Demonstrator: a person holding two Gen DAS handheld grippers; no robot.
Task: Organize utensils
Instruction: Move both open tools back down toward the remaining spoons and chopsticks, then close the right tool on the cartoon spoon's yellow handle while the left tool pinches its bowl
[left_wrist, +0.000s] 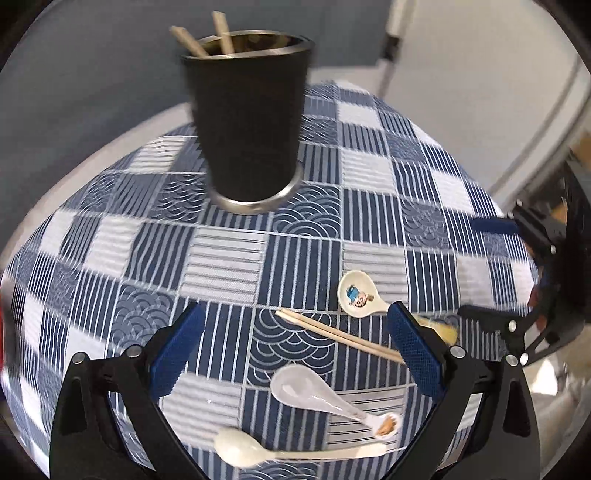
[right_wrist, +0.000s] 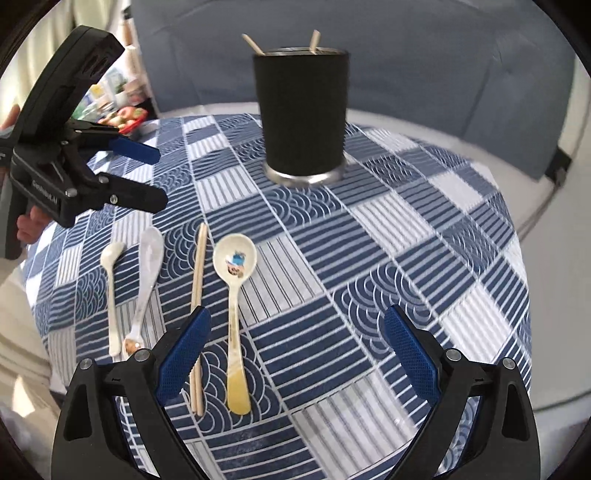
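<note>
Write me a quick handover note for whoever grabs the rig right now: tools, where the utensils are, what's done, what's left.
Left tool: open, empty, above the loose utensils.
Right tool: open, empty, just right of them.
Black cup: upright at the far side of the table, with two chopsticks already in it.
Still lying on the cloth: chopstick pair, cartoon spoon, translucent white spoon, small white spoon.
Left: move these four items to the cup.
</note>
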